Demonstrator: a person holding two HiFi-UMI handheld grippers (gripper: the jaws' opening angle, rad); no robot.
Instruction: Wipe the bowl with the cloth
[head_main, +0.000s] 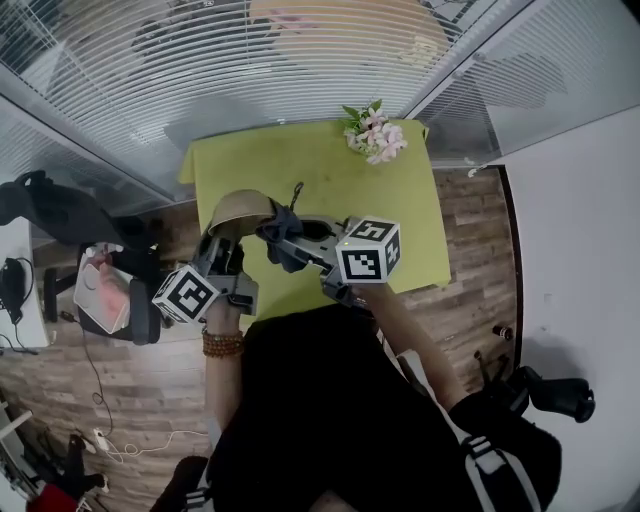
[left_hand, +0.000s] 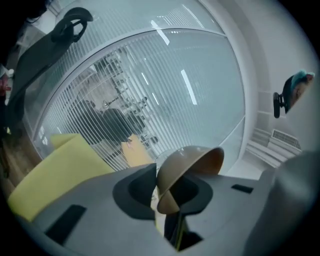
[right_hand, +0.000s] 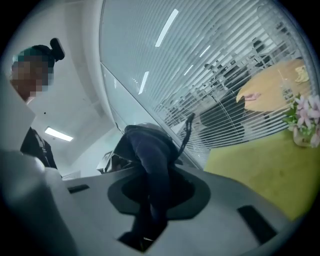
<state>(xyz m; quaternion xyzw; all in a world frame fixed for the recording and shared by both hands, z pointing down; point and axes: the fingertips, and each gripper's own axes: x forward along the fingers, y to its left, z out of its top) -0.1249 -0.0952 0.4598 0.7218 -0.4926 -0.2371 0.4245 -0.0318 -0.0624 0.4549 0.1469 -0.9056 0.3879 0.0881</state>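
Bowl (head_main: 240, 210) is tipped on edge above the green surface (head_main: 330, 185), rim pinched in your left hand-held gripper (head_main: 226, 242). Your right hand-held gripper (head_main: 298, 243) is clamped on the dark cloth (head_main: 280, 245), just beside the bowl, possibly touching it.

Tan-brown bowl (head_main: 240, 209), dark navy cloth (head_main: 283, 242), lime-green table (head_main: 325, 180), pink-and-white flowers (head_main: 377, 137), black-and-white square-patterned marker cube (head_main: 368, 251).

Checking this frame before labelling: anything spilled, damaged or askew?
Nothing stands out. The left gripper holds the bowl by its rim, tipped on its side; the right gripper holds the dark cloth. The flowers stand on the green table.
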